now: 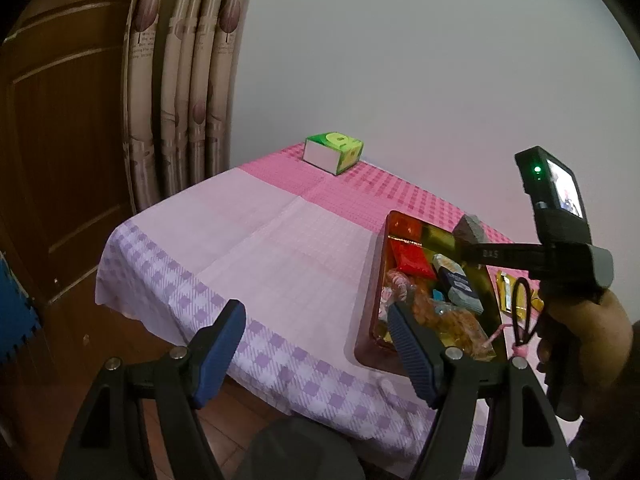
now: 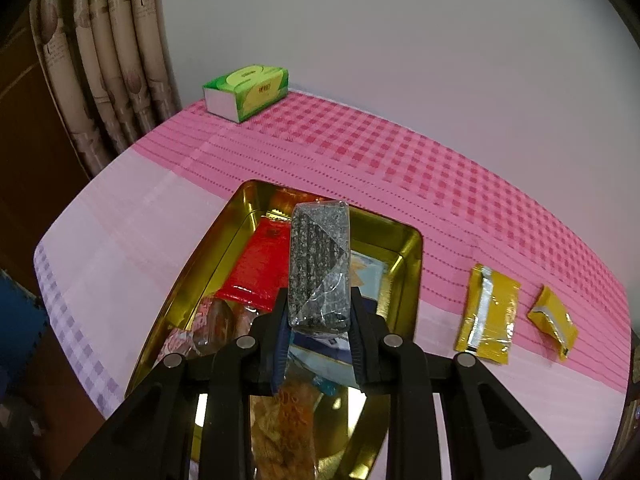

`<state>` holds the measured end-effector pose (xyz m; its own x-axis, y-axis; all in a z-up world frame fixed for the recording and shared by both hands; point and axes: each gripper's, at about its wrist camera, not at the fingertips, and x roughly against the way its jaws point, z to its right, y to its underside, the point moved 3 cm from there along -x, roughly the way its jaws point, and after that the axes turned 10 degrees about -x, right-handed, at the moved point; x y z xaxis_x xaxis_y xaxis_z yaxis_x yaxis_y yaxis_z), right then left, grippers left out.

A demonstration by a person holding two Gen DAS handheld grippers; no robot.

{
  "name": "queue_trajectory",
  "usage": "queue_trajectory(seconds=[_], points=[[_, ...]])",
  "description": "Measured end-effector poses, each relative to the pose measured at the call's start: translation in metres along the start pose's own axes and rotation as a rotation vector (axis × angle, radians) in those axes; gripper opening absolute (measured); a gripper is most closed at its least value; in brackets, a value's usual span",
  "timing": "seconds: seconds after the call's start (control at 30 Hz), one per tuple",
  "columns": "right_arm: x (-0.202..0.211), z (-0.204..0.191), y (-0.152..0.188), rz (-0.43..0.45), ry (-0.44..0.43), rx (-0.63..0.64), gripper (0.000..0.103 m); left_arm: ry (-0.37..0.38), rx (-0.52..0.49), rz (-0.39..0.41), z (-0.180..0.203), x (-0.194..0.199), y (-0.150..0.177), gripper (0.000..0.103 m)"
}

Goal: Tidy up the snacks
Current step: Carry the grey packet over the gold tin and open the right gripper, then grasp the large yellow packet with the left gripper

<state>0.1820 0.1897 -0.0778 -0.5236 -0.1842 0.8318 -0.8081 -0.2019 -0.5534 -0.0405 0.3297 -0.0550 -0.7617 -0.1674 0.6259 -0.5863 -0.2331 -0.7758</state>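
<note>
Gripping a grey speckled bar [image 2: 320, 264] in clear wrap, my right gripper [image 2: 320, 332] has its jaws clamped on the bar's lower end, and the bar sticks up and forward above the gold tin [image 2: 412, 248]. From the left wrist I see the same bar [image 1: 470, 229] poking up over the tin's far side, with the right gripper's camera body beside it and a hand [image 1: 588, 340] around the grip.

My left gripper [image 1: 316, 340] has its jaws spread with nothing between them, over the near edge of the table; its right finger overlaps the tin's near end in view.

The tin [image 1: 374, 280] sits on a pink checked cloth [image 2: 360, 152] and holds a red packet [image 2: 260, 264], a blue-and-white packet [image 1: 456, 284], an orange snack bag [image 2: 288, 420] and some smaller wrapped sweets I cannot make out.

Right of the tin, apart from it, two yellow packets lie on the cloth: a long one [image 2: 488, 312] and a short one [image 2: 554, 316]. A green tissue box [image 2: 246, 92] stands at the far corner by the wall, near the curtain [image 2: 104, 80].
</note>
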Motion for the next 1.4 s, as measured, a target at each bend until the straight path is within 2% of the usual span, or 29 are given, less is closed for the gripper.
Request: queue_trajectory(seconds=[0.43, 0.87, 0.9, 0.93, 1.0, 1.03, 1.13, 1.23, 1.3, 1.4], points=[[-0.045, -0.01, -0.002, -0.059, 0.005, -0.014, 0.024, 0.001, 0.02, -0.024, -0.005, -0.008, 0.0, 0.075], [-0.062, -0.009, -0.007, -0.083, 0.0, -0.043, 0.027, 0.004, 0.0, -0.042, -0.002, -0.011, 0.004, 0.075], [-0.06, -0.009, -0.008, -0.077, -0.007, -0.051, 0.033, 0.003, -0.005, -0.042, -0.001, -0.012, 0.004, 0.075], [-0.058, -0.008, -0.007, -0.071, -0.011, -0.054, 0.047, 0.001, -0.012, -0.04, 0.001, -0.011, 0.004, 0.075], [-0.047, -0.007, -0.006, -0.041, -0.016, -0.049, 0.067, 0.0, -0.023, -0.031, 0.003, -0.009, 0.003, 0.075], [-0.04, -0.005, -0.005, -0.026, -0.018, -0.047, 0.068, -0.001, -0.033, -0.027, 0.005, -0.008, 0.003, 0.075], [-0.008, 0.017, 0.007, 0.025, -0.067, -0.068, 0.07, 0.014, -0.063, -0.013, 0.014, -0.004, 0.003, 0.075], [0.023, 0.062, 0.032, 0.071, -0.058, -0.112, 0.071, 0.058, -0.126, 0.007, 0.036, 0.0, 0.003, 0.075], [0.04, 0.1, 0.055, 0.099, -0.021, -0.135, 0.074, 0.098, -0.17, 0.019, 0.054, 0.002, 0.003, 0.075], [0.063, 0.167, 0.095, 0.119, 0.081, -0.202, 0.079, 0.157, -0.312, 0.041, 0.098, 0.005, 0.009, 0.075]])
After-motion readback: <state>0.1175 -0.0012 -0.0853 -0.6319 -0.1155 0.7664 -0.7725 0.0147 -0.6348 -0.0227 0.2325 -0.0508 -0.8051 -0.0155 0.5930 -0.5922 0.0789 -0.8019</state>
